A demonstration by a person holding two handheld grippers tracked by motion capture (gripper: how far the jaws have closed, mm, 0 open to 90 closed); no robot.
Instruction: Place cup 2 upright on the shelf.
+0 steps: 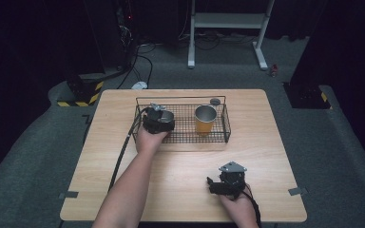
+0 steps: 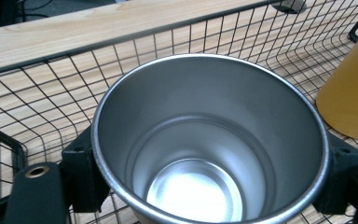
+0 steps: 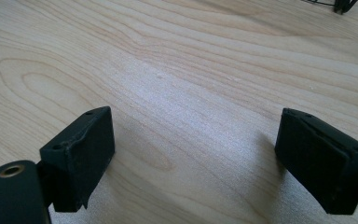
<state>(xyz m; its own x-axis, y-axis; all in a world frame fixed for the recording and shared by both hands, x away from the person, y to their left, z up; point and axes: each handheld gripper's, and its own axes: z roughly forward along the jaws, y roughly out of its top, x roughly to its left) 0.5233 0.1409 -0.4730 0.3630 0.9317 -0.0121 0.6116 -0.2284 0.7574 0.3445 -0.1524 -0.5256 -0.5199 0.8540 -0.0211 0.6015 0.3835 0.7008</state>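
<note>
steel cup clamped in left hand-held gripper, base cut off; right hand-held gripper open, empty, over table.

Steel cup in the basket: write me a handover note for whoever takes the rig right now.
Left gripper: shut on the steel cup, upright, inside the wire basket at its left end.
Right gripper: open, nothing between its jaws, low over the table near the front right.
Orange cup: upright in the basket's right half, apart from the steel cup.
Done: both cups are within the basket.
Left: probably release the steel cup and withdraw; I cannot tell whether it rests on the basket floor.
</note>
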